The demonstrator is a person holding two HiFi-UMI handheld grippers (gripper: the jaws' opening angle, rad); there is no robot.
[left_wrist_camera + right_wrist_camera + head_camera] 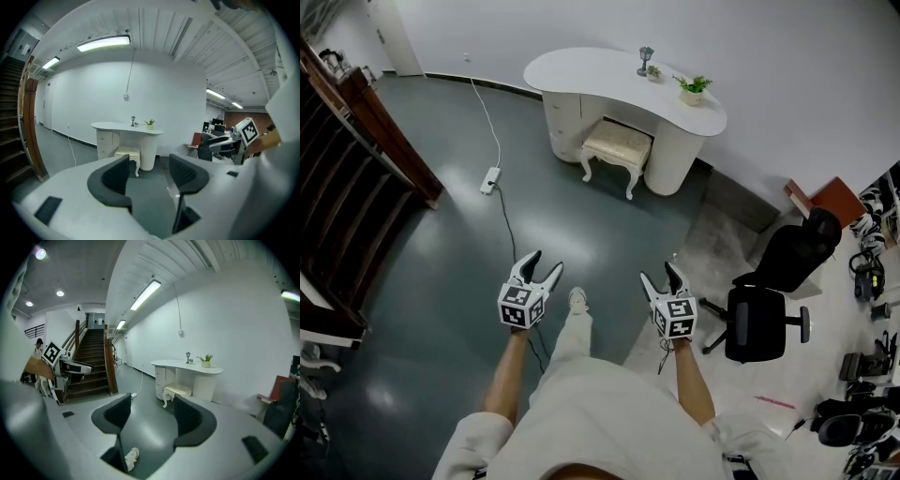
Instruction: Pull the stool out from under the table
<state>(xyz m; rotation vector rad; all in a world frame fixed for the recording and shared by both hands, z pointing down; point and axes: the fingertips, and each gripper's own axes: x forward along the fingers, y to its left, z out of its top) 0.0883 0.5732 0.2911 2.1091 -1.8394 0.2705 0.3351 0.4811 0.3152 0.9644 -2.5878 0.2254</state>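
So you're basically at square one here, nothing on the actual job is done yet. Your left claw (pixel 543 266) and right claw (pixel 660 277) are both spread wide with nothing between the pads, just bare floor showing through in each gripper view. The stool (pixel 617 142) is well ahead of both claws, across a big stretch of open floor, and it's tucked partway into the knee gap of the white curved table (pixel 581 67), with its cream cushion and front legs poking out toward you. From the right claw it sits pretty much dead ahead, in line with the gap between the jaws. From the left claw it's ahead and a touch to the left. Nothing's touching it. What's left, as I read it, is the whole thing: close the distance, get a claw or both onto the seat edge or a leg, then drag it back toward you until it's out from under the top. The power strip (pixel 491 179) and its cord lie ahead and left of the left claw, and an office chair (pixel 758 321) stands just off to the right of the right claw, so I'd keep the walk-in straight down the middle.
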